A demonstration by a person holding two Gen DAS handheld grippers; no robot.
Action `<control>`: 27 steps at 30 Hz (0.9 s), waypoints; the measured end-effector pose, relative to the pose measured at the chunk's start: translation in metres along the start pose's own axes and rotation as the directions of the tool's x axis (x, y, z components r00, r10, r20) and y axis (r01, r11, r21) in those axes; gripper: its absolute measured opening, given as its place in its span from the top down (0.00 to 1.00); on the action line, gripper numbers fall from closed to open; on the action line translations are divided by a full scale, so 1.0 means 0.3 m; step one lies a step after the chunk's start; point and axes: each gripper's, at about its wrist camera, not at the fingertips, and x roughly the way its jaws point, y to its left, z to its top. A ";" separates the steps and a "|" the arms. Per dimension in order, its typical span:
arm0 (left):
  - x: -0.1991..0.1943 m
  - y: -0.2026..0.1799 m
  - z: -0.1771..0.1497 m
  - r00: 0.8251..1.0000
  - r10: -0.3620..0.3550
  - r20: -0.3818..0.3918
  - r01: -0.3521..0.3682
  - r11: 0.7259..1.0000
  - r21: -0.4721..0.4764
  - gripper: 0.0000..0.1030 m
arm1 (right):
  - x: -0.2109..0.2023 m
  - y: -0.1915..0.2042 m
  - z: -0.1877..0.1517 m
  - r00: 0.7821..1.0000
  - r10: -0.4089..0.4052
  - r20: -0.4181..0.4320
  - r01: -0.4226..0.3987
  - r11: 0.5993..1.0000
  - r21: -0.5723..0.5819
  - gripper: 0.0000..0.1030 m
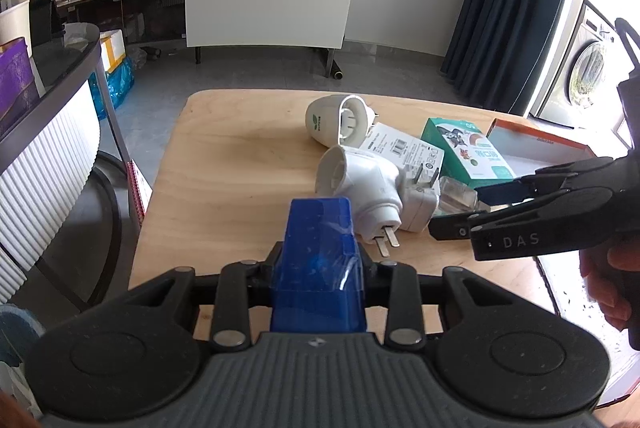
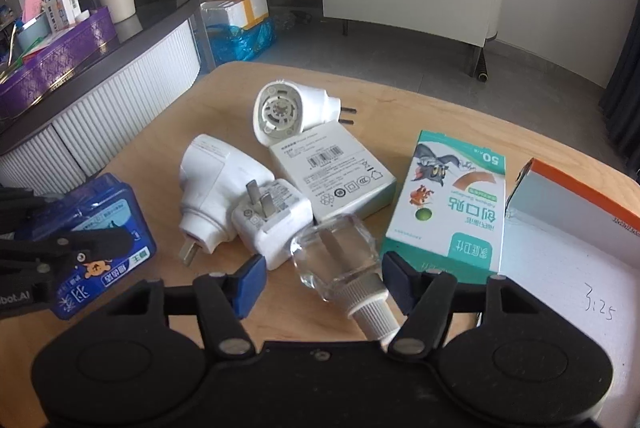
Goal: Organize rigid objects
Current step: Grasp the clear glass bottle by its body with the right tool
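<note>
While left gripper (image 1: pixel 318 268) jaws clench a glossy blue box (image 1: pixel 318 248), right gripper (image 2: pixel 322 280) jaws seemingly released around a clear bottle (image 2: pixel 340 260).

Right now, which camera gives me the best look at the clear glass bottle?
The right wrist view: the clear bottle lies between that gripper's open fingers, with its ribbed white neck and glass body plainly visible. The left wrist view shows only part of it, behind the white charger and the right gripper.

Translucent blue box (image 1: pixel 318 260), white plug-in heaters (image 2: pixel 208 188), green-and-white cartoon-printed carton (image 2: pixel 448 204), pale wood-grain table (image 1: pixel 224 164)
</note>
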 end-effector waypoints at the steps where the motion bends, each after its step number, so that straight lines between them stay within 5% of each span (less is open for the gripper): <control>1: 0.002 0.001 -0.001 1.000 0.001 -0.002 -0.001 1.000 -0.002 0.67 | -0.001 0.000 -0.007 1.000 -0.003 -0.001 0.003 1.000 0.003 0.45; 3: 0.004 0.002 -0.005 1.000 0.001 -0.005 -0.002 1.000 -0.005 0.67 | -0.022 0.002 -0.028 1.000 0.026 -0.003 -0.026 0.999 0.022 0.54; 6: 0.005 0.003 -0.009 1.000 0.001 -0.007 -0.001 1.000 -0.002 0.67 | -0.058 0.026 -0.066 0.999 0.044 -0.019 -0.044 0.999 0.014 0.53; 7: 0.006 0.004 -0.011 1.000 0.003 -0.008 -0.003 1.000 -0.001 0.67 | -0.064 0.036 -0.075 0.999 0.041 -0.018 -0.041 0.999 0.006 0.50; 9: 0.010 0.002 -0.009 1.000 0.009 -0.012 -0.009 1.000 -0.002 0.67 | -0.070 0.053 -0.077 1.000 -0.006 -0.001 0.006 1.000 0.004 0.20; 11: 0.008 0.002 -0.009 1.000 0.015 -0.010 -0.015 1.000 -0.005 0.67 | -0.072 0.059 -0.060 0.999 -0.021 0.040 0.020 1.000 0.019 0.17; 14: 0.003 0.002 -0.010 1.000 0.024 -0.010 -0.024 1.000 -0.011 0.67 | -0.035 0.063 -0.031 1.000 0.008 0.015 -0.009 0.999 0.046 0.19; 16: -0.004 -0.002 -0.014 0.999 0.032 -0.010 -0.032 0.999 -0.012 0.67 | 0.002 0.071 -0.029 1.000 0.000 -0.030 0.002 0.999 0.041 0.42; 27: -0.091 -0.056 0.005 0.997 0.057 0.044 -0.057 0.998 -0.015 0.67 | -0.170 0.091 -0.070 0.998 -0.035 0.060 0.029 0.994 0.101 0.42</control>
